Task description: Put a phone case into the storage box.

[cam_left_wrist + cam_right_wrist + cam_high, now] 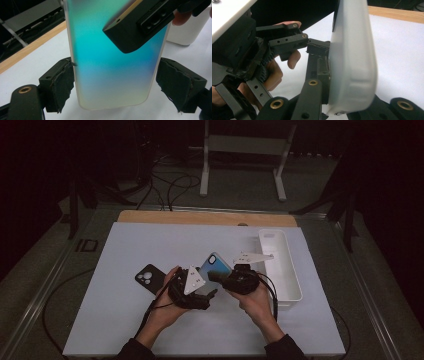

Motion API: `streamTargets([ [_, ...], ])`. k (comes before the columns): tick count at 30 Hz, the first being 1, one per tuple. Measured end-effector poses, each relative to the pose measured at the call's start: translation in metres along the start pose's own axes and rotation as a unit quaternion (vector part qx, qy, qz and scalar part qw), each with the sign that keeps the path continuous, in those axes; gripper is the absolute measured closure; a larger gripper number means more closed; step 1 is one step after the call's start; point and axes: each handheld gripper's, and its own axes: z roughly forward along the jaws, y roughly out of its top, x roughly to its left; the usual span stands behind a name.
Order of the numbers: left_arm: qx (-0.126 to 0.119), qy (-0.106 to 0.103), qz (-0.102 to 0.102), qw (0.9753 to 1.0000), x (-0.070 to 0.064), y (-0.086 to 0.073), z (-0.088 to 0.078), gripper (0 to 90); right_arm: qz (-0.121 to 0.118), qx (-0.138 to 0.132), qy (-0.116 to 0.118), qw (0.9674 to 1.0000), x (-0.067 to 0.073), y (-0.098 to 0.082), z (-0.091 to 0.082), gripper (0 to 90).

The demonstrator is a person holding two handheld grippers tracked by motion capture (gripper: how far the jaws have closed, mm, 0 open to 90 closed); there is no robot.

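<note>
A phone case (216, 264) with a teal-to-blue gradient back is held up above the middle of the white table (125, 320), tilted. My left gripper (205, 287) is shut on it across its width; in the left gripper view both pads press the long edges of the case (110, 62), near its lower end. My right gripper (223, 277) comes in from the right and is shut on the case's thin side. One of its jaws lies across the case's face in the left gripper view. The right gripper view shows the case (352, 50) edge-on between my right gripper (352, 75) jaws.
A black phone case (149, 277) lies flat on the table just left of my left hand. A long white tray (295, 285) stands at the right side. A wooden strip (200, 217) runs along the far edge, with cables and a white stand (245, 150) beyond it.
</note>
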Motion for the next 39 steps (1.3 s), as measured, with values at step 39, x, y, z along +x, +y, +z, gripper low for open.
streamTargets([
  [39,-0.023,-0.182,-0.064,0.9809,0.026,-0.009,-0.012,28.0,-0.057,-0.013,0.105,0.9928,0.002,0.004,-0.024,86.6],
])
